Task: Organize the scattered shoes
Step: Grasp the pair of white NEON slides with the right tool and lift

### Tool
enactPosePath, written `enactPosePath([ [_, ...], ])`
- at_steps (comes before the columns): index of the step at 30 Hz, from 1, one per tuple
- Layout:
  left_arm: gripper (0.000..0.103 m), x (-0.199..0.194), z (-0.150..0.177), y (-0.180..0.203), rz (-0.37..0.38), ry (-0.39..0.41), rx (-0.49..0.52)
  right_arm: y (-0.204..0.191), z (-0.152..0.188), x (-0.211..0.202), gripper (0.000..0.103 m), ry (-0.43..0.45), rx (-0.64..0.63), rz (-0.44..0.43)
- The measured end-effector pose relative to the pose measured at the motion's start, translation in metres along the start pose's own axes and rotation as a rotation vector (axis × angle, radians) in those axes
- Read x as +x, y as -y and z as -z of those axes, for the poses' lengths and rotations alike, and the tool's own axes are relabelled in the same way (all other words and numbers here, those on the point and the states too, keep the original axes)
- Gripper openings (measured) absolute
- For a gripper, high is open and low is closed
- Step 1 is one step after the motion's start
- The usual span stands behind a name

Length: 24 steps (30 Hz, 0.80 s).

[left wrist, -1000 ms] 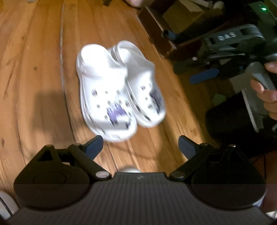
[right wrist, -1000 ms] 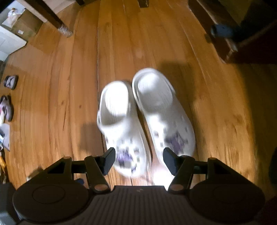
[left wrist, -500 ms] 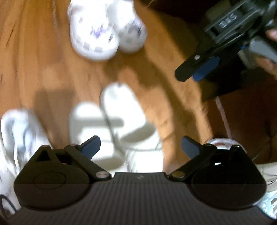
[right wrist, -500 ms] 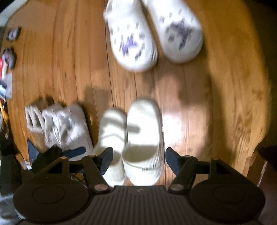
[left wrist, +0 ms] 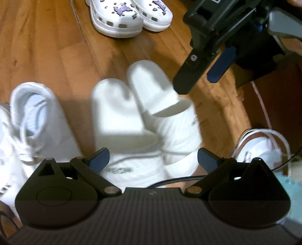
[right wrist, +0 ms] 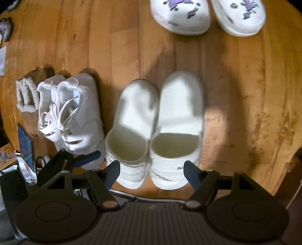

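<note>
- I have both grippers tilted down over a pair of white slides (right wrist: 160,120) lying side by side, touching along their inner edges, on the wooden floor (right wrist: 245,94).
- My right gripper (right wrist: 152,173) has just been opening; its jaws stand fairly wide with the strap ends of both slides between them, and the pads press on nothing.
- My left gripper (left wrist: 152,159) is spread wide and empty, hovering above the same slides (left wrist: 143,116); nothing is clamped.
- In the left wrist view the right gripper (left wrist: 203,77) hangs over the far slide's heel end, near it; I cannot tell whether it touches.
- Beyond the slides stands a pair of white clogs with purple charms (right wrist: 207,15), together and well apart from the slides.
- Just beside the slides on the left sit white lace-up sneakers (right wrist: 69,113), and past those some beige fuzzy slippers (right wrist: 26,96).
- My judgement on handling: the slides look like moulded foam, so light, springy and a bit slick; they should neither break nor sag.
- I would take one by its broad strap, one finger inside the foot opening and one on top, or pinch the sole edge at mid-length.
- Pinching both together across the outer sides risks them slipping past each other.
- The loose sneaker laces (right wrist: 62,111) could snag a finger.
</note>
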State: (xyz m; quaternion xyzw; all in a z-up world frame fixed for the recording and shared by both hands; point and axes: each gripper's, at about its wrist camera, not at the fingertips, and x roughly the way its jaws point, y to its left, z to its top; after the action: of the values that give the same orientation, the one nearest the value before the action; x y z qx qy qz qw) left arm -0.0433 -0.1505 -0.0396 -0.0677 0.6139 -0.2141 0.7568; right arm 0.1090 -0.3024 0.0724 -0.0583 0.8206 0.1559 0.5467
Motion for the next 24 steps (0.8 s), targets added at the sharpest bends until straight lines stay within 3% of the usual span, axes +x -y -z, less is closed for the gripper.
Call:
enactPosePath([
  [8, 0.101, -0.023, 0.009, -0.046, 0.051, 0.047, -0.031, -0.025, -0.02, 0.043, 0.075, -0.063, -0.013, 0.04],
  [18, 0.101, -0.03, 0.005, -0.071, 0.103, 0.091, -0.081, -0.027, -0.062, 0.095, 0.075, -0.159, 0.079, 0.163],
  [22, 0.101, -0.029, 0.004, -0.08, 0.109, 0.09, -0.08, -0.032, -0.07, 0.115, 0.075, -0.259, 0.062, 0.241],
  [24, 0.101, -0.03, 0.004, -0.082, 0.12, 0.09, -0.071, -0.031, -0.07, 0.127, 0.075, -0.312, 0.062, 0.229],
])
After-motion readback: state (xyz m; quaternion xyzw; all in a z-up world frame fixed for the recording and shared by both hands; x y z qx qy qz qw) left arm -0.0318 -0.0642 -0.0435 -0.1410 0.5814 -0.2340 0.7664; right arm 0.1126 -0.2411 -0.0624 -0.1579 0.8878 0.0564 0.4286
